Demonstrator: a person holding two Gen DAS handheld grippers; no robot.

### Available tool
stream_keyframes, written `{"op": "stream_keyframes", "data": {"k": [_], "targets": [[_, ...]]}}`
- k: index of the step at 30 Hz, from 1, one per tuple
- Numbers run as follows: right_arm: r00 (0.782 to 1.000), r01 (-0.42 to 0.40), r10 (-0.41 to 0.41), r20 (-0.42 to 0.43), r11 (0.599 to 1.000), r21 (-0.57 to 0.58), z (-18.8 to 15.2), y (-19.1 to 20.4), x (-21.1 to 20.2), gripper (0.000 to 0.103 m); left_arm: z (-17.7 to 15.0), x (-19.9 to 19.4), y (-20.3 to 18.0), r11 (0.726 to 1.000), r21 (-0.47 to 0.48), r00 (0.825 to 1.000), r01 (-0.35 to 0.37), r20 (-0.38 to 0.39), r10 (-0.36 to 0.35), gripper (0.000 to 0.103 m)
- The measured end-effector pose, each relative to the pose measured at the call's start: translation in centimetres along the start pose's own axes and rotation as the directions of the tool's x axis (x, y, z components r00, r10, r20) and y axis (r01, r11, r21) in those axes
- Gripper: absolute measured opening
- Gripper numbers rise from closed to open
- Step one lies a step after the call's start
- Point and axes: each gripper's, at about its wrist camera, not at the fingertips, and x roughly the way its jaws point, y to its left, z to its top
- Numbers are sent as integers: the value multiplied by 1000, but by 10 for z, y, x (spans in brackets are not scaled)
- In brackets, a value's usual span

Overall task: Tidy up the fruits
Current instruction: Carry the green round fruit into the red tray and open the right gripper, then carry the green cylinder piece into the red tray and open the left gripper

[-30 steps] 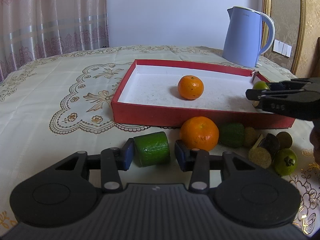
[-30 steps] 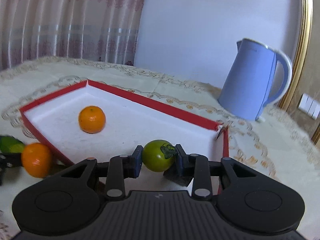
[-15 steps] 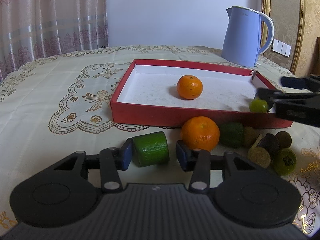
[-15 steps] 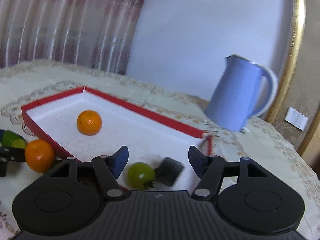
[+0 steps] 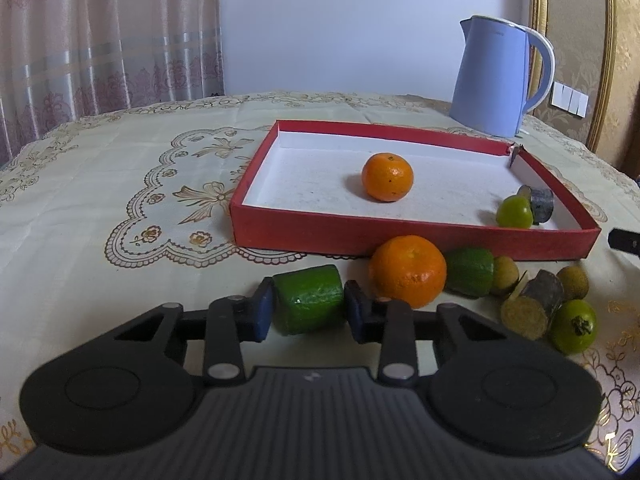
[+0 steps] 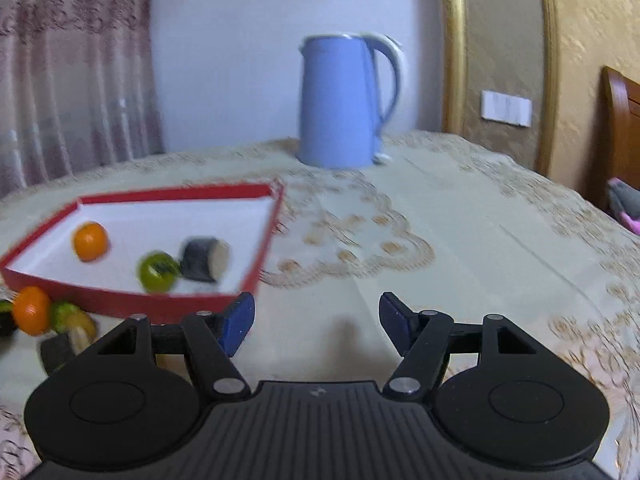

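Left wrist view: mounted low behind the left claw (image 5: 309, 310), close above the bench (image 5: 100, 208), facing forward across the red tray (image 5: 400, 229) toward the blue kettle (image 5: 494, 80) and the curtain (image 5: 100, 40).

Right wrist view: mounted behind the right claw (image 6: 316, 322), higher and off the tray's right end, facing the kettle and back wall; picture is motion-blurred.

Shared field: tray, the orange inside it (image 5: 387, 176), the green fruit (image 5: 515, 212) at its corner, kettle, curtain, and loose fruit along the tray's near side.
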Motion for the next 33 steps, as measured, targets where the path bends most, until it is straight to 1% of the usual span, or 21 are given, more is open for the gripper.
{"op": "stream_keyframes", "data": {"k": [4, 9, 11, 14, 19, 20, 22, 24, 28, 29, 33], "targets": [[999, -28, 29, -33, 999, 30, -5, -4, 6, 68, 0, 0, 0, 1000, 2, 1000, -2, 0, 2, 33], [998, -46, 46, -40, 999, 1, -12, 5, 2, 69, 0, -1, -1, 1000, 16, 1000, -12, 4, 12, 31], [997, -55, 55, -53, 998, -3, -11, 10, 3, 74, 0, -2, -2, 1000, 22, 1000, -16, 11, 16, 30], [996, -43, 43, -76, 999, -5, -12, 16, 6, 77, 0, -4, -2, 999, 19, 999, -30, 20, 30, 30], [995, -36, 38, -92, 999, 17, -12, 12, 8, 77, -1, -5, -1, 1000, 9, 1000, -22, 16, 22, 30], [994, -37, 39, -102, 999, 22, -12, 11, 10, 79, -1, -6, -2, 1000, 12, 1000, -21, 17, 21, 30], [994, -42, 44, -105, 999, 15, -12, 12, 10, 80, -1, -7, -4, 1000, 17, 1000, -13, 16, 12, 30], [993, -32, 30, -116, 999, -8, -12, 16, 11, 81, 2, -10, -7, 1000, 18, 1000, -2, 19, 2, 30], [992, -20, 14, -128, 999, -41, -12, 21, 13, 84, 12, -20, -14, 999, 40, 999, 8, 53, -10, 29], [992, -16, 10, -128, 999, -44, -12, 22, 13, 87, 15, -21, -16, 999, 43, 998, 15, 58, -17, 29], [991, -17, 12, -135, 999, -34, -12, 20, 13, 88, 28, -21, -18, 999, 37, 997, 35, 66, -37, 29]]}}
